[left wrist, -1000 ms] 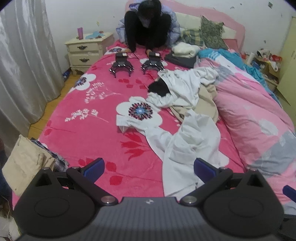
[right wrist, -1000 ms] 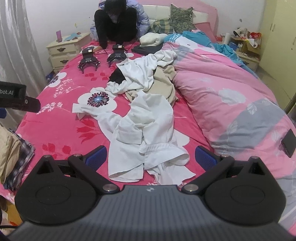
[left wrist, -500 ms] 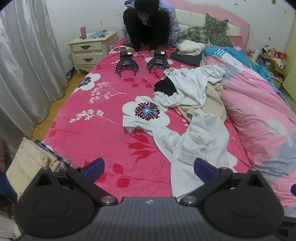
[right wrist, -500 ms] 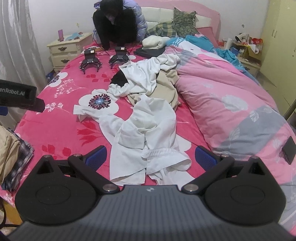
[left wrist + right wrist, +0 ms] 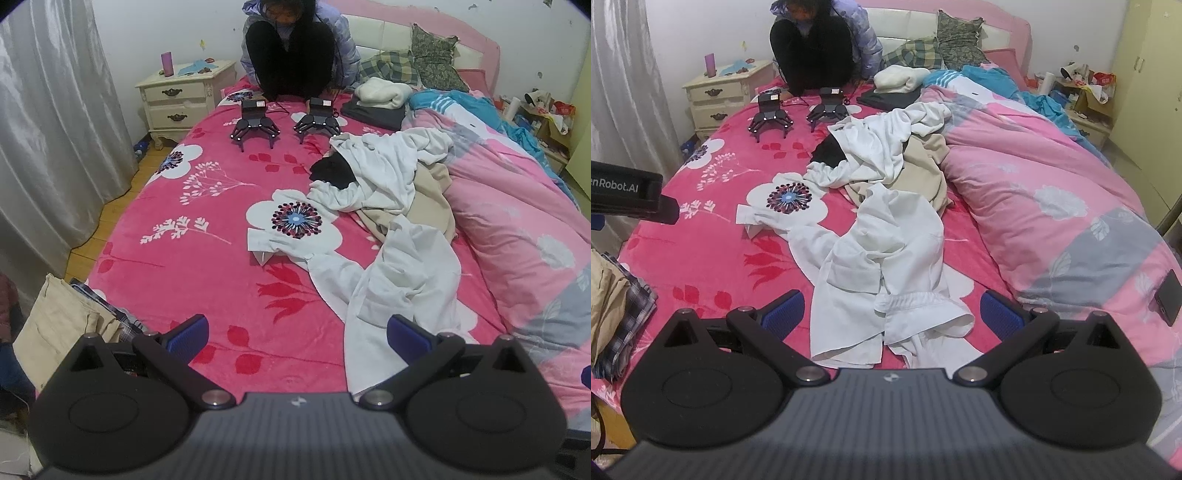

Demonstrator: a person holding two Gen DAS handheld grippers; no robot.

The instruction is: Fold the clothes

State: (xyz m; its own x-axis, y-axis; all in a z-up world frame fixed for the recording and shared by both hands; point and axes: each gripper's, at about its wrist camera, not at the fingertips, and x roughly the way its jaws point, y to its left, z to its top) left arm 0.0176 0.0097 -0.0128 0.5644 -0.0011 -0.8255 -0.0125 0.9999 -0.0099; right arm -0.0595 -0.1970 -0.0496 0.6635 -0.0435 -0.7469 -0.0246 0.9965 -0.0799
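Both tools gaping, empty, over crumpled white shirt (image 5: 886,266), plush pink blanket (image 5: 184,258).

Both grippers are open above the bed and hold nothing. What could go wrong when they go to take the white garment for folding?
The white garment is crumpled, so the right gripper may pinch several layers at once. Its far end lies against the clothes pile, which could be dragged along. One sleeve stretches far to the left, so the left gripper may find it hard to spread flat.
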